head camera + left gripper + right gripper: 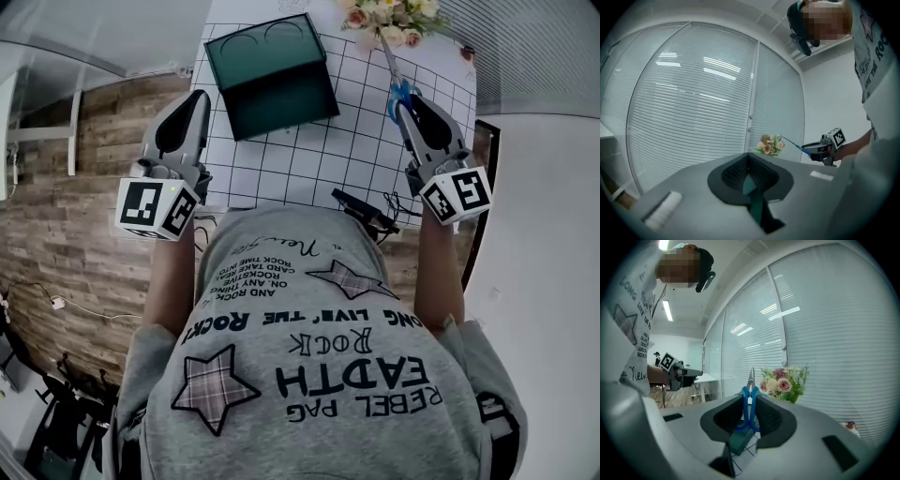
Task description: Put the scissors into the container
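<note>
Right hand-held gripper [410, 101] is clamped on the blue handles of the scissors [397, 86], held up over the right side of the gridded surface [309, 159]. The blades point to the far side, at the flowers [389, 19]. The dark green container [272, 80] sits to its left, so I'd guess a leftward carry comes next. Left hand-held gripper [192, 103] looks closed and empty, just beside the container's left edge.

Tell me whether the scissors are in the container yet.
Out: the right tongs hold the scissors, well clear of the green container.
</note>
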Available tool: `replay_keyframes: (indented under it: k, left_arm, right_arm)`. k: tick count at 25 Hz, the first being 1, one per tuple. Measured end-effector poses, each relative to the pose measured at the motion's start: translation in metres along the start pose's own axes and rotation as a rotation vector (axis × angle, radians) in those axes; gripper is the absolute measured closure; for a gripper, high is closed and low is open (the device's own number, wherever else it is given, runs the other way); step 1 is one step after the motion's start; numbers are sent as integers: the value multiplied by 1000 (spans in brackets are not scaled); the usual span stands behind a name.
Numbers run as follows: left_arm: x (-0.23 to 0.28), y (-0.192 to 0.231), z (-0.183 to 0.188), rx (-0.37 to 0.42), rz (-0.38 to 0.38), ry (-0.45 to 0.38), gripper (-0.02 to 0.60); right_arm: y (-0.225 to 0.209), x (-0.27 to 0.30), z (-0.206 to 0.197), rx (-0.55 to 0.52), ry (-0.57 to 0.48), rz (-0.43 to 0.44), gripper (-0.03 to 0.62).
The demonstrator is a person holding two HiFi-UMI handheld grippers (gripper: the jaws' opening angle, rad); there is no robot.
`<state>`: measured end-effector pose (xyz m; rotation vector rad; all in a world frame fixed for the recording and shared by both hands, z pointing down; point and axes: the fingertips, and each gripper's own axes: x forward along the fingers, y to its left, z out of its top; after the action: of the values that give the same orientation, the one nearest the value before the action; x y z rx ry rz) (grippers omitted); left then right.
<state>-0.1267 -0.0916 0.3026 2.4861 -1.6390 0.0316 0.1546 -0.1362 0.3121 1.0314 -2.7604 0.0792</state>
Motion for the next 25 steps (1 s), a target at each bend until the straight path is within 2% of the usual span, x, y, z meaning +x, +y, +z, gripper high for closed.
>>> replay_keyframes:
  k: [25]
  left_arm:
    - [-61,31,-6,-12,170,2,572]
  right_arm:
    - [62,69,14,-92,2,248,500]
